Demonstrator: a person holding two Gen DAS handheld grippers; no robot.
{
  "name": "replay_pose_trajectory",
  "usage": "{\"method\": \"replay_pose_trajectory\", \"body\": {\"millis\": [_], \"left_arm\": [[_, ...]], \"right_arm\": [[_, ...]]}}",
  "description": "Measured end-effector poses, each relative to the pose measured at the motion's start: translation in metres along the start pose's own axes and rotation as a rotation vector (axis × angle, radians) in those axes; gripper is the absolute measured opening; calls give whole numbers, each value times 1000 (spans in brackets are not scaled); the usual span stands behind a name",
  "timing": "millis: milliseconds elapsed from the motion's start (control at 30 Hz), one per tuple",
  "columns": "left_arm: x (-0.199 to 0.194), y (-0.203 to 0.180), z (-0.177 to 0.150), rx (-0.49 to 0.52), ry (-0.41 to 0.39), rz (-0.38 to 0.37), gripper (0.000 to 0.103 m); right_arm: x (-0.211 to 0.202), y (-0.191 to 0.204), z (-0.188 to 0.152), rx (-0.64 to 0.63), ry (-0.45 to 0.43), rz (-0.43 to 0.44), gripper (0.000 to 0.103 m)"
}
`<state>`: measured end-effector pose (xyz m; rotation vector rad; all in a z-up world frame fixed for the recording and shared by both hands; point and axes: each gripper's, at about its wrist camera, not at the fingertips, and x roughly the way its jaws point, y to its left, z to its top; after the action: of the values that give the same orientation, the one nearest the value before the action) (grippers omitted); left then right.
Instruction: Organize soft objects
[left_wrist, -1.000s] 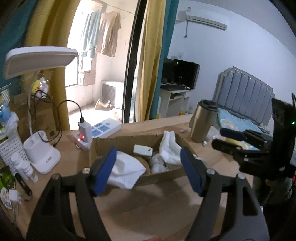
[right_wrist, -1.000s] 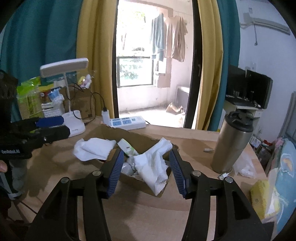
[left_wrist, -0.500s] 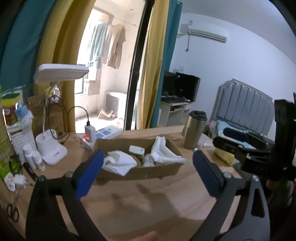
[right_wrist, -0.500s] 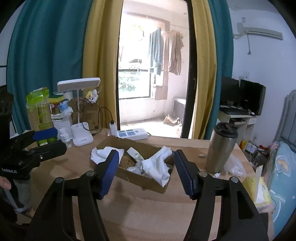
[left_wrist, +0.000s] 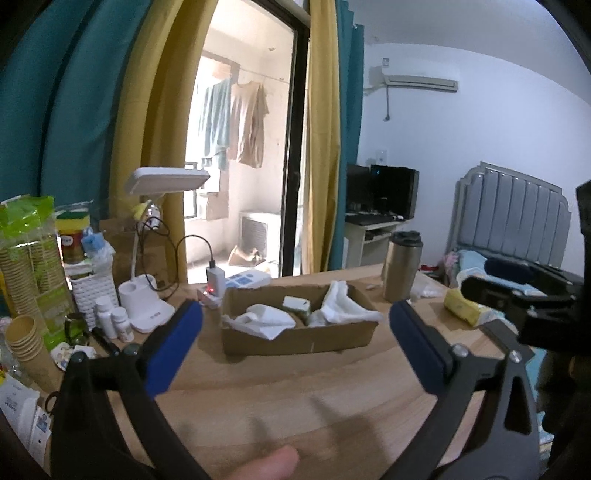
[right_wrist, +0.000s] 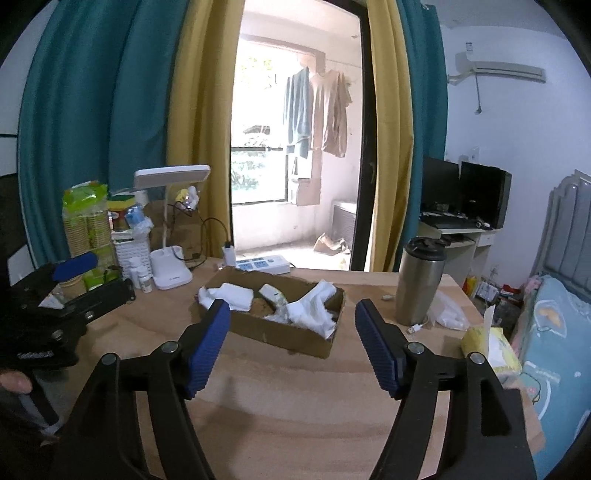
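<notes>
A shallow cardboard box (left_wrist: 299, 338) (right_wrist: 295, 338) sits mid-table. Inside lie white cloths (left_wrist: 267, 319) (right_wrist: 314, 314), a folded white cloth (right_wrist: 231, 295) and a small white pack (left_wrist: 295, 304). My left gripper (left_wrist: 295, 343) is open and empty, held back from the box near the table's front. My right gripper (right_wrist: 291, 347) is open and empty, also back from the box. Each gripper shows at the edge of the other's view: the right one (left_wrist: 517, 291), the left one (right_wrist: 70, 280).
A steel tumbler (left_wrist: 402, 271) (right_wrist: 419, 280) stands right of the box. A yellow tissue pack (right_wrist: 491, 349) lies at the right edge. A desk lamp (left_wrist: 147, 302), power strip (right_wrist: 262, 264), small bottles (left_wrist: 112, 323), white basket and paper cups (left_wrist: 26, 347) crowd the left side.
Both grippers have pulled back and up from the box, which now looks smaller and farther. The left jaws have opened wider. The cloths stay in the box.
</notes>
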<state>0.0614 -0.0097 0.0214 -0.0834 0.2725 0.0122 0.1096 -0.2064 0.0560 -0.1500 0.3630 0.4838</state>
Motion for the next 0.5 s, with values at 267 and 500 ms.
{"method": "replay_pose_trajectory", "body": {"millis": [267,500], "left_arm": [[-16,0,1,-4,10,14,102],[-27,4,6,-27,11,34,102]], "right_arm": [[-18,5,-8,17,-5,1,75],[-29,10,-6,4,-30,-1,75]]}}
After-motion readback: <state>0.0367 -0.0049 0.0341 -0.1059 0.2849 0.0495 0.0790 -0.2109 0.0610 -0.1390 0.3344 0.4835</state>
